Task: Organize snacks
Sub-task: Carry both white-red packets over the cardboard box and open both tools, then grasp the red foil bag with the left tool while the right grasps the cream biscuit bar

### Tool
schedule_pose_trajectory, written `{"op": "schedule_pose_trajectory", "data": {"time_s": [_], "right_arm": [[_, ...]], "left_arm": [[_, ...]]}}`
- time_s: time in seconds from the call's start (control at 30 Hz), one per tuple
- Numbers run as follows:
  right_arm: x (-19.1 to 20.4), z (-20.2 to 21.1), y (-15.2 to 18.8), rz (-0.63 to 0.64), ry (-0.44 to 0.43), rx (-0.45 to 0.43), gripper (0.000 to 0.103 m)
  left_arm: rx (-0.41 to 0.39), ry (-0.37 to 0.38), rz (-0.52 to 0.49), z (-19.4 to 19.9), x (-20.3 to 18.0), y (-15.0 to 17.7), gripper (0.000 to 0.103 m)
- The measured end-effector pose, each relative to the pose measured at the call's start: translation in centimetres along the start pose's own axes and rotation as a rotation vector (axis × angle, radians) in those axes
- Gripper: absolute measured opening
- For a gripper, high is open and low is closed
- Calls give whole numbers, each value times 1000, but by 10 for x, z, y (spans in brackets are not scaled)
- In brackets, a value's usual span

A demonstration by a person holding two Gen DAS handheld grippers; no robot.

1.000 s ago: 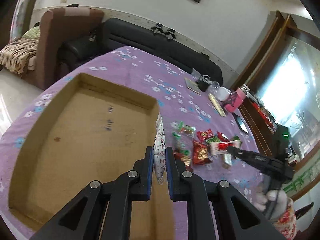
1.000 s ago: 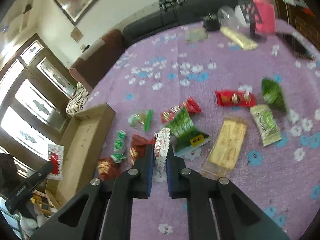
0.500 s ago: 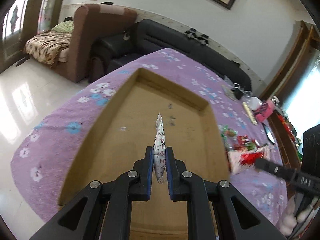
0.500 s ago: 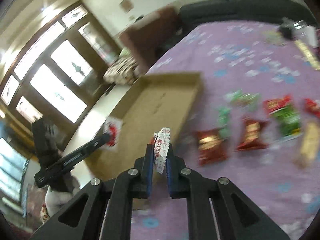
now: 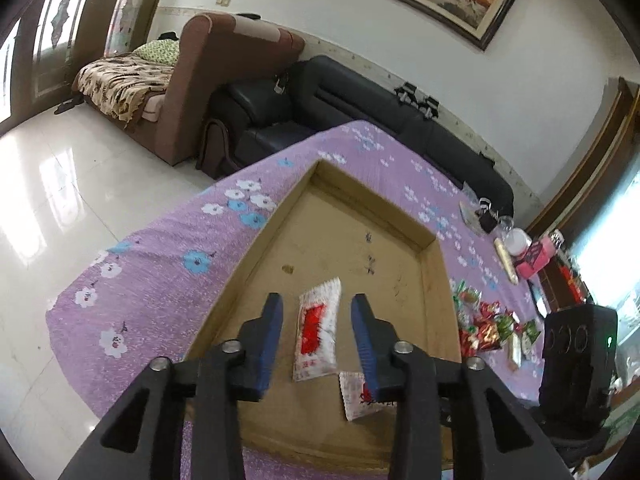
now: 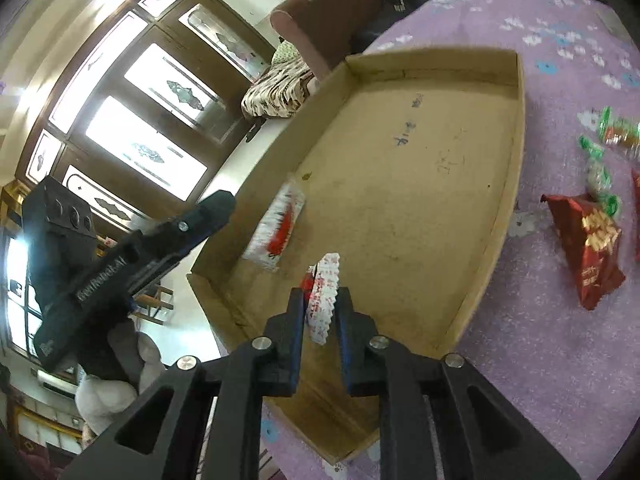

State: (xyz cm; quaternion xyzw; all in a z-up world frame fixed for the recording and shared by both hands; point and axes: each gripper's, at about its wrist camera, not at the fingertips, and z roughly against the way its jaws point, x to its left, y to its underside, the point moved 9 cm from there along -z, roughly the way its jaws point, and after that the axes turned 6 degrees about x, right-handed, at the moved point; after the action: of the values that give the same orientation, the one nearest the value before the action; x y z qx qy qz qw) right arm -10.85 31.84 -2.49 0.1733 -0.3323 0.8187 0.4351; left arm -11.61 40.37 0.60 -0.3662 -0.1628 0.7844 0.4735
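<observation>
Grippers both angle downward over the shallow brown cardboard tray (image 5: 434, 280) on the purple flowered tablecloth (image 5: 168, 264). Left gripper (image 5: 317, 332): jaws opening, clear of the white-and-red snack packet (image 5: 318, 334) lying flat on the tray floor. Right gripper (image 6: 322, 312): jaws opening, second white-and-red packet (image 6: 324, 296) upright between them, possibly still touching one pad. Remaining snacks (image 6: 596, 240) lie beside the tray.

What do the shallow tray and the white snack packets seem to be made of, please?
The tray looks like plain brown cardboard: matte, scuffed, with pen marks on its floor. The white packets appear to be thin plastic film: slightly glossy, printed red, with crimped, serrated ends.
</observation>
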Motion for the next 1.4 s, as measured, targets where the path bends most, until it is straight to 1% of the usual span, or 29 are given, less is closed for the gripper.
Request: {"op": "schedule_pose_trajectory", "data": {"time_s": [0.03,0.07,0.1,0.23,0.33,0.37,0.43,0.47,0.5,0.57,0.63,0.7,0.73,0.83,0.87,0.9,0.97,1.13,1.23,1.33,1.4], "right_arm": [[3,3,1,20,20,-11,23],[5,7,1,35,37,-19,33],[7,12,2,52,51,-33,39],[13,32,2,74,64,-75,40],[4,58,7,70,85,-125,42],[0,65,9,66,101,-143,44],[-20,93,12,50,151,-195,50],[-31,107,14,38,185,-222,56],[-45,123,16,21,232,-254,64],[-80,161,20,-25,336,-328,72],[-115,191,28,-87,420,-379,72],[-154,216,40,-172,501,-389,72],[-174,227,47,-220,527,-388,72],[-216,242,62,-340,533,-388,71],[-227,243,65,-367,525,-385,69],[-232,243,65,-377,519,-383,66],[-238,238,63,-372,523,-378,64],[-247,220,37,-345,602,-382,64],[-256,203,23,-322,679,-350,64],[-264,184,18,-320,702,-310,64],[-269,177,18,-320,718,-304,63]], "left_arm": [[-9,2,-2,3,-1,-2,38],[-19,5,-4,6,-3,-3,38],[-27,8,-7,8,-5,-3,38],[-44,20,-29,16,-17,-2,44],[-54,20,-58,20,-28,1,46],[-56,21,-72,22,-32,2,46],[-57,30,-99,24,-41,4,47],[-59,34,-114,25,-48,5,47],[-61,38,-131,25,-52,6,47],[-61,48,-171,26,-66,10,52],[-54,60,-200,23,-78,14,56],[-35,80,-229,18,-93,18,57],[-25,89,-242,15,-99,21,57],[7,110,-280,4,-121,30,57],[22,120,-292,0,-130,34,57],[37,132,-303,-4,-139,38,57],[67,154,-336,-10,-156,47,57],[130,197,-399,-24,-192,65,57],[167,195,-434,-37,-211,72,57],[199,183,-468,-55,-227,77,57],[224,179,-482,-68,-238,80,57]]}}
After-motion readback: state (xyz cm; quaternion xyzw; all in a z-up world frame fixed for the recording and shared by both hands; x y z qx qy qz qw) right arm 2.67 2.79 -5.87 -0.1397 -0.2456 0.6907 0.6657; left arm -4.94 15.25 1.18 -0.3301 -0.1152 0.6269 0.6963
